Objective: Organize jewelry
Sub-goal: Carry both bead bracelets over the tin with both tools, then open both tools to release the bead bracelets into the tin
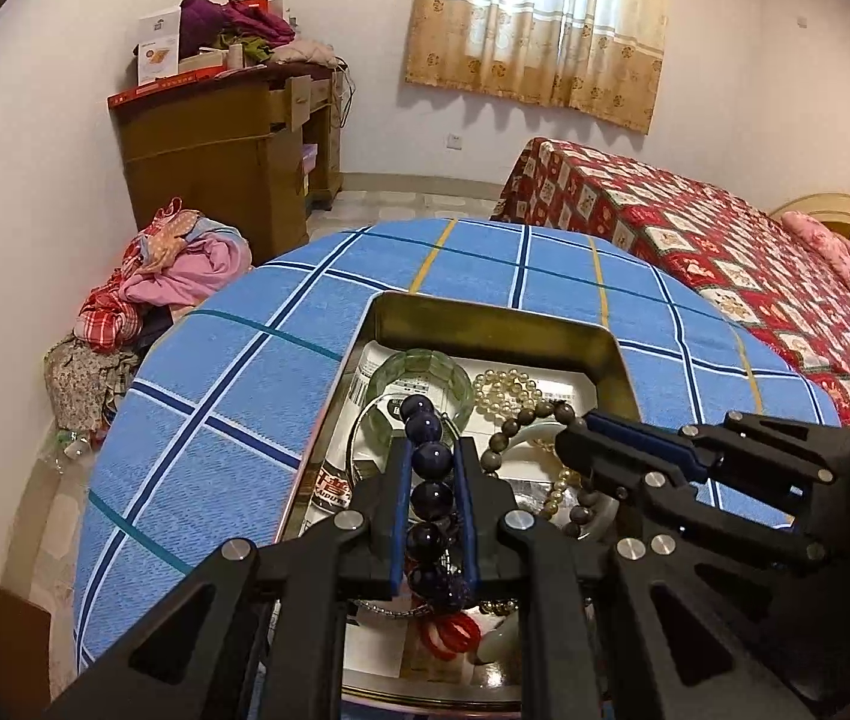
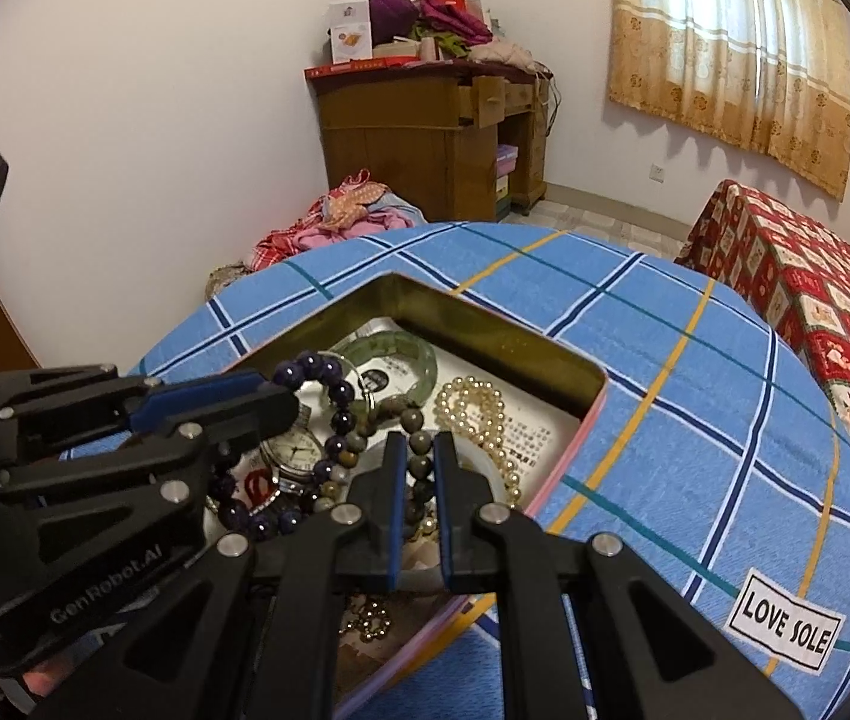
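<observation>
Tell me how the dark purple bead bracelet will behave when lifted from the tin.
The dark purple bead bracelet, clamped in the left gripper, would likely sag loosely, being strung round beads. Its glossy beads may slip, and it could snag the brown bead bracelet beside it.

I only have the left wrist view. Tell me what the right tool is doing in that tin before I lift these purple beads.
Observer: The right tool is shut on the grey-brown bead bracelet, inside the tin.
Operator: Check what lies under my purple strand.
Observer: A wristwatch lies face up in the tin, framed by the purple bead bracelet, which loops down from the left tool.
Operator: Report anything on the cloth on your side.
Observer: A white label reading LOVE SOLE sits on the blue checked cloth, to the right of the tin.
</observation>
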Available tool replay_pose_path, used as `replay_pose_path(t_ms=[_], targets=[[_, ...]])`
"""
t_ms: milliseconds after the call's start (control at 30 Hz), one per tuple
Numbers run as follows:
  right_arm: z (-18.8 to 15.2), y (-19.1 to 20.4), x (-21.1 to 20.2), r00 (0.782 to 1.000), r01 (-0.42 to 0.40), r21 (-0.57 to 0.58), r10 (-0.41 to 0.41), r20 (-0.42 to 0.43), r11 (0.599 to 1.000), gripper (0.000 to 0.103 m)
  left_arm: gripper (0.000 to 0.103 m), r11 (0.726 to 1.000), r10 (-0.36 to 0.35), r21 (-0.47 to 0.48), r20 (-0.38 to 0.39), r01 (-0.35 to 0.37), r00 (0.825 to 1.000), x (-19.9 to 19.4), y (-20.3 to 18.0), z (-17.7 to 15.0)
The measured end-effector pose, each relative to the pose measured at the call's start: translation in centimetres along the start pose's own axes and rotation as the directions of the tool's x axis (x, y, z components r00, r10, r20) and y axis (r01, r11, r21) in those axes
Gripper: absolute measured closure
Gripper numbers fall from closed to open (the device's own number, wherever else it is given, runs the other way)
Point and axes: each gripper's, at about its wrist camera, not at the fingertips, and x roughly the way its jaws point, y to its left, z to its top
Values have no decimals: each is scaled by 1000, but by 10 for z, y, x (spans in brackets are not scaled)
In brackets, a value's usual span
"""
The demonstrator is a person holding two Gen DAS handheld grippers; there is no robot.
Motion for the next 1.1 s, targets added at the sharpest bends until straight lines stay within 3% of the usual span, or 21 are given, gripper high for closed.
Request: replay_pose_path(t_ms=[33,67,100,133,167,200,233,433,1100], targets=[[-1,-2,-1,1000,-3,8,3,-1,1000,88,84,1000,-1,-3,3,1,1000,-1,1,0],[-2,-3,-3,1000,-2,15,2,2,1000,82,71,1000,2,-6,7,-2,1000,-4,1,1],[-2,-4,-4,1000,3,20,-3,4,1000,74,66,1000,9,-8,18,-9,1000,-6,0,2],[-3,-8,-7,1000,15,32,-15,8,999,71,53,1000,22,-9,39,-22,999,-12,0,3],[-2,-10,-8,1000,15,41,-16,7,999,61,36,1000,24,-10,60,-23,998,-18,0,4],[-3,-13,-12,1000,10,60,-11,13,998,44,28,1000,27,-12,81,-26,996,-24,0,5],[-4,-16,-16,999,16,73,-18,26,997,39,25,999,31,-16,100,-30,994,-30,1,5],[-6,-24,-39,996,68,103,-73,54,992,36,25,999,44,-21,134,-41,990,-51,5,7],[-2,-23,-58,992,70,103,-80,98,992,35,25,995,87,-53,145,-80,986,-63,14,11]])
